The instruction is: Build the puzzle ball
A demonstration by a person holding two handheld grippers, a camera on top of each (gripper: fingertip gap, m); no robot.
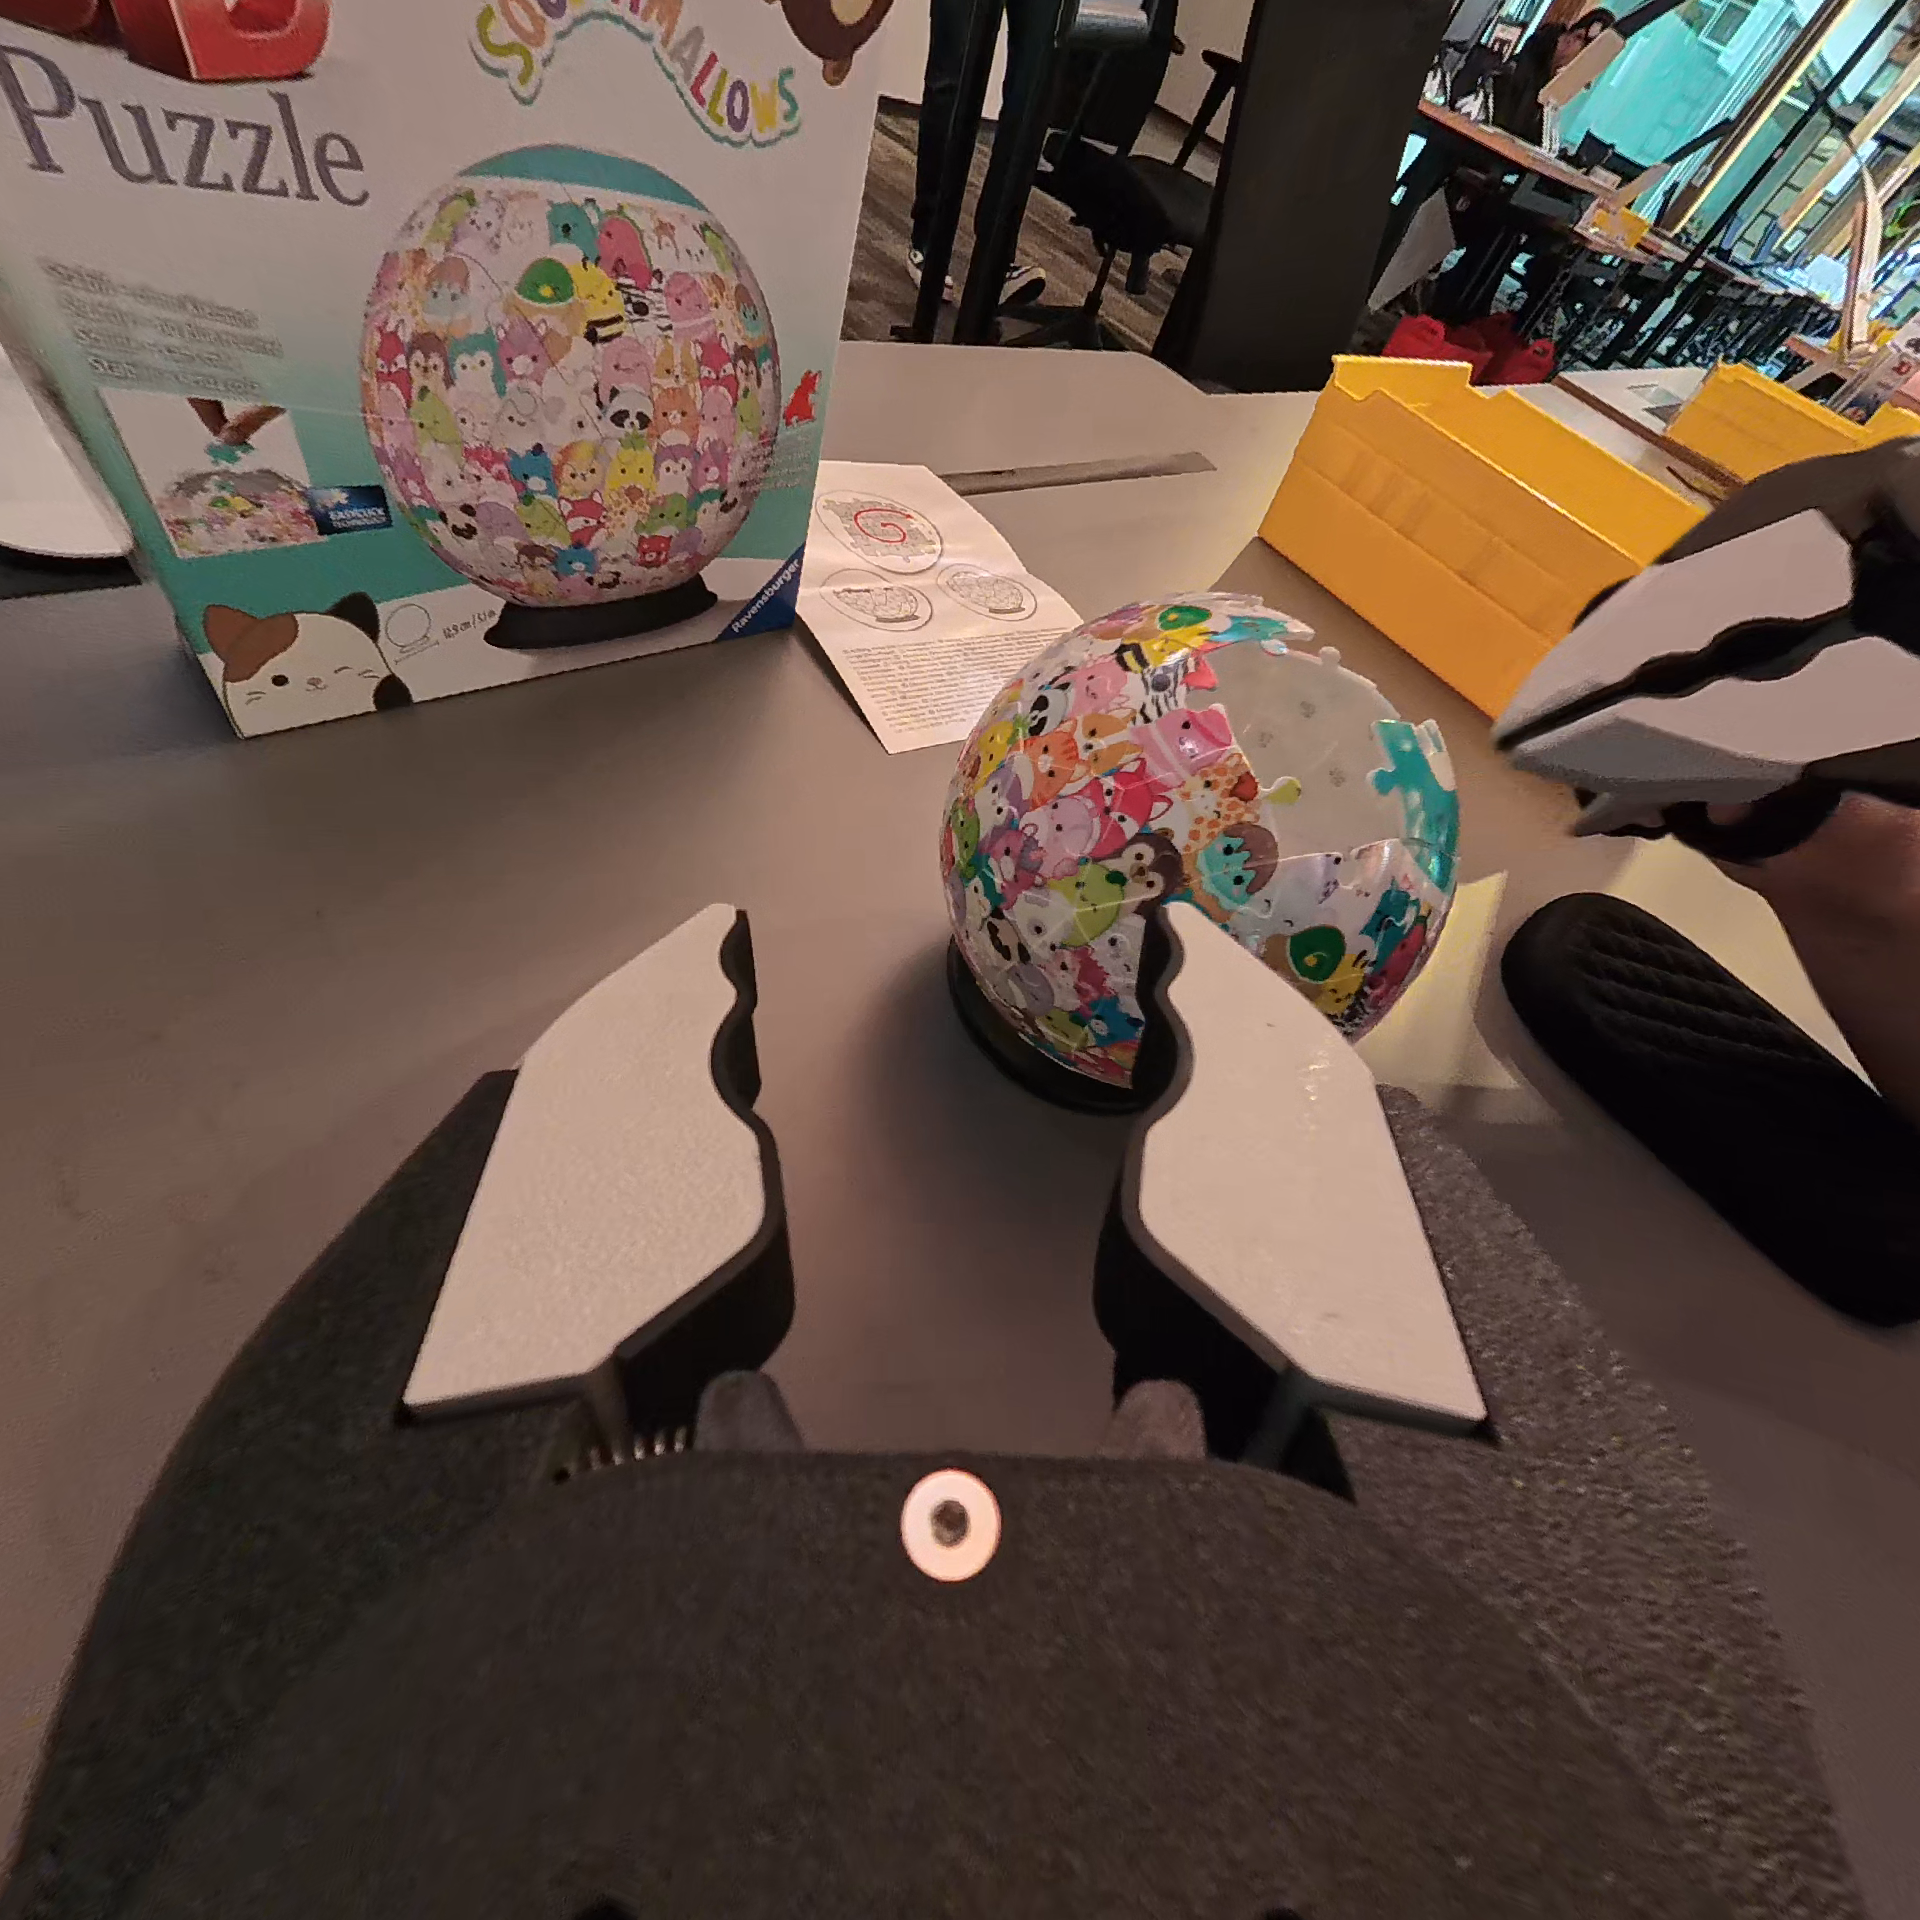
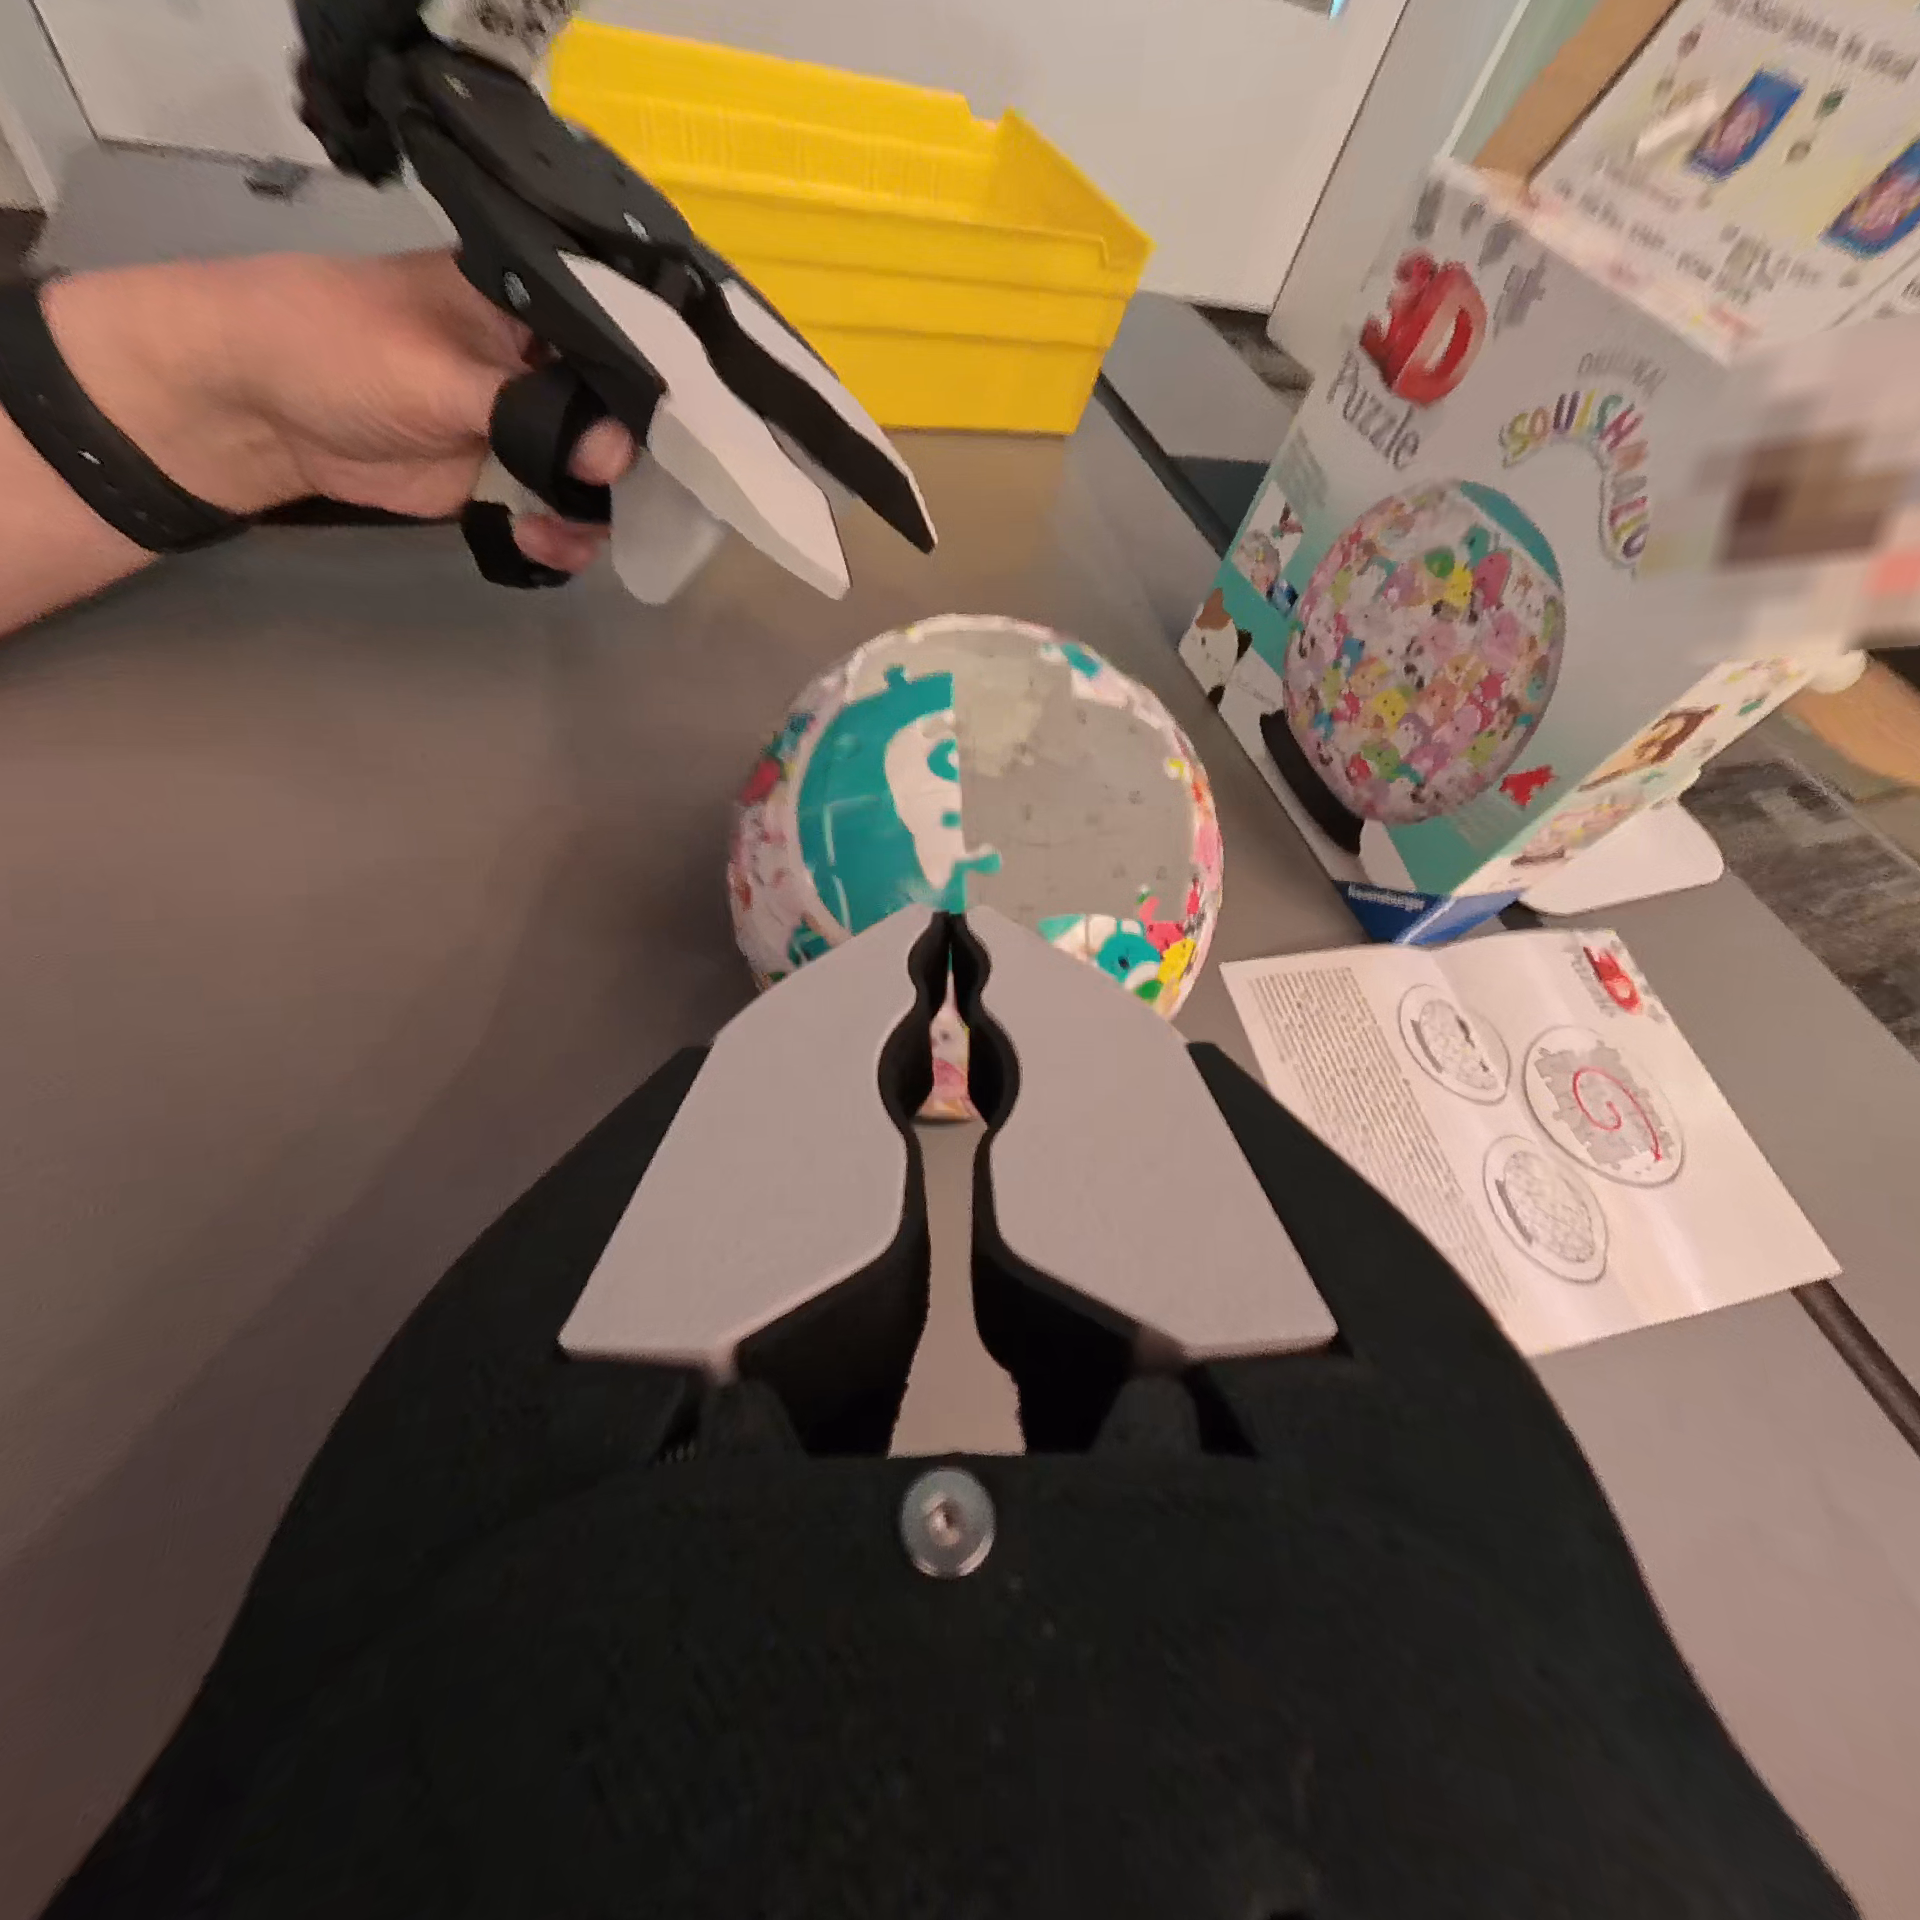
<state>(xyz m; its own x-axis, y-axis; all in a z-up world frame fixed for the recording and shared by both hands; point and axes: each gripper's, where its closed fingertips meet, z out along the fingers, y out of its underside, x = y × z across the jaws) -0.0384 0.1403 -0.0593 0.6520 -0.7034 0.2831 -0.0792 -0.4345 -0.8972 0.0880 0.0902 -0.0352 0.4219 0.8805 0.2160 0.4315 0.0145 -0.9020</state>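
The partly built puzzle ball (image 1: pixel 1081 821) stands on a black stand (image 1: pixel 992 1023) on the grey table. Its colourful shell has a large opening at the top right that shows the grey inner sides of the pieces. My left gripper (image 1: pixel 958 920) is open and empty, just in front of and left of the ball, with its right finger overlapping the ball's lower edge. My right gripper (image 2: pixel 951 920) is shut, its tips close in front of the ball (image 2: pixel 862 790); I see no piece in it. It shows at the right in the left wrist view (image 1: pixel 1527 753). The left gripper (image 2: pixel 883 561) hovers above the ball's far left.
The puzzle box (image 1: pixel 468 364) stands behind the ball, also in the right wrist view (image 2: pixel 1507 623). A paper instruction sheet (image 1: pixel 925 603) (image 2: pixel 1507 1122) lies beside it. Yellow bins (image 1: pixel 1455 551) (image 2: pixel 883 239) sit on the far side. A black padded object (image 1: pixel 1714 1091) lies right of the ball.
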